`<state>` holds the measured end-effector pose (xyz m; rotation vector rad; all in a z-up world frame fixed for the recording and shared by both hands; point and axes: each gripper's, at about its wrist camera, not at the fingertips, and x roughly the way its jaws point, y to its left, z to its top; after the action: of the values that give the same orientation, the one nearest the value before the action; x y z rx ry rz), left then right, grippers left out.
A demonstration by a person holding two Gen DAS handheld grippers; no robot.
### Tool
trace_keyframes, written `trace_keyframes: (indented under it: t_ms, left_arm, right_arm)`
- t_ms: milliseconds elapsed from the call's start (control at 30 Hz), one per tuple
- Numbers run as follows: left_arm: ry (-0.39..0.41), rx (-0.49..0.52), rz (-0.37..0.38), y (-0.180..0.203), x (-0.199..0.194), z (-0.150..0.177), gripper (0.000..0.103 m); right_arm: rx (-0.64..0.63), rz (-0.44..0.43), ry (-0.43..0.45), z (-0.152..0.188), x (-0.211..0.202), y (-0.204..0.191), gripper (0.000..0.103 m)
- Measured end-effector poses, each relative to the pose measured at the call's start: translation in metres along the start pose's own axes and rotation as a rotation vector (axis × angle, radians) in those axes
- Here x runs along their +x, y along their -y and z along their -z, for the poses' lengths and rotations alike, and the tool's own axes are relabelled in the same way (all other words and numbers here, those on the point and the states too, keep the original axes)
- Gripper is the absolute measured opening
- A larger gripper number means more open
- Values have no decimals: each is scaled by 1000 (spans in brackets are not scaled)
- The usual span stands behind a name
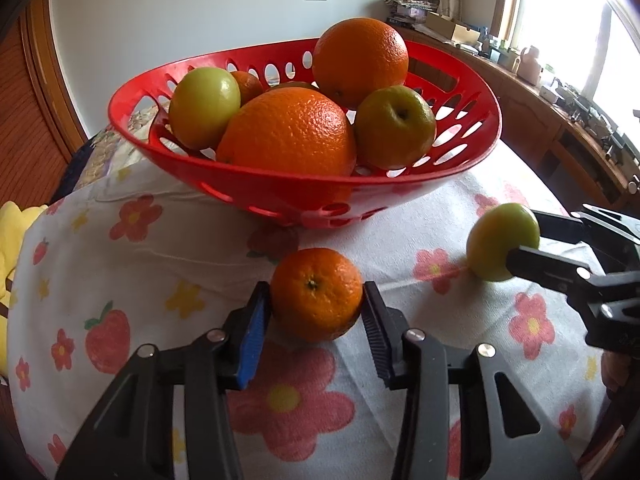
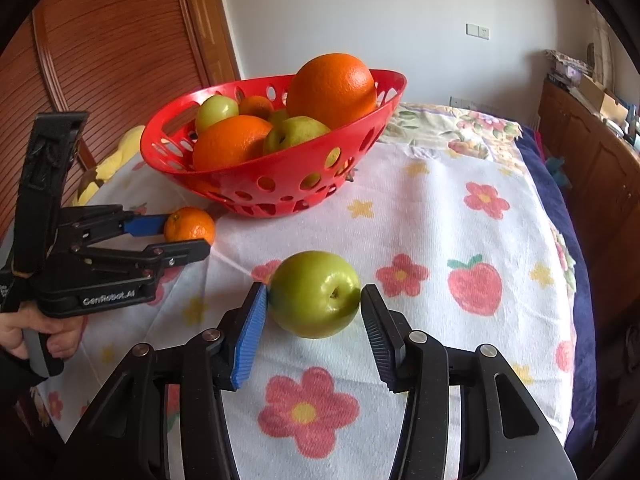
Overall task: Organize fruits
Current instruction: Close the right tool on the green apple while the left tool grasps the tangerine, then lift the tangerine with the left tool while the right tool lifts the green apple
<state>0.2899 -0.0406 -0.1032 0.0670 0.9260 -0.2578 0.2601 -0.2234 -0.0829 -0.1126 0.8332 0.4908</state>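
Observation:
A red perforated basket (image 1: 132, 100) (image 2: 168, 136) stands at the back of the table with two large oranges (image 1: 288, 132), a small orange and green apples (image 1: 394, 126) in it. A small orange (image 1: 316, 292) (image 2: 189, 224) rests on the floral cloth between the fingers of my left gripper (image 1: 314, 300) (image 2: 188, 232); both pads touch its sides. A green apple (image 2: 314, 294) (image 1: 502, 240) rests on the cloth between the fingers of my right gripper (image 2: 314, 300) (image 1: 524, 240); the left pad touches it, and a small gap shows at the right pad.
The table is covered by a white cloth (image 2: 440, 220) printed with flowers and strawberries. A yellow cushion (image 1: 12, 232) lies at the left edge. A wooden sideboard (image 2: 592, 152) with clutter runs along the right wall. A hand (image 2: 44, 332) holds the left gripper.

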Motion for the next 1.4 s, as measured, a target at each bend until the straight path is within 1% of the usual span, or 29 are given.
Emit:
trace_keyframes:
  t_ms: [100, 167, 267, 433, 633, 833, 1033, 1267, 1333, 1367, 1400]
  left_arm:
    - [14, 3, 7, -1, -9, 5, 43]
    - [29, 3, 8, -2, -19, 8, 43]
    - [49, 0, 9, -5, -35, 11, 43]
    - [89, -6, -2, -13, -60, 13, 43]
    - [142, -4, -2, -19, -84, 2, 43]
    - [188, -2, -4, -22, -101, -8, 43]
    - [213, 5, -4, -25, -106, -19, 43]
    - [240, 10, 5, -25, -106, -35, 43]
    - [244, 11, 7, -25, -104, -39, 43]
    - [244, 10, 8, -26, -102, -41, 43]
    - [242, 8, 11, -26, -100, -43, 43]
  right_arm:
    - [4, 8, -9, -3, 6, 2, 54]
    - [17, 11, -13, -3, 10, 6, 54]
    - [54, -11, 4, -3, 10, 12, 54]
    - [49, -9, 7, 0, 7, 11, 54]
    - [54, -6, 8, 0, 8, 10, 54]
    - [21, 14, 9, 1, 6, 6, 53]
    - [26, 5, 44, -3, -12, 6, 53]
    - [5, 1, 116, -24, -44, 5, 50]
    - [-6, -1, 137, -32, -51, 3, 47]
    - [-12, -2, 150, -38, -55, 3, 30]
    - [-16, -6, 162, -42, -58, 2, 21]
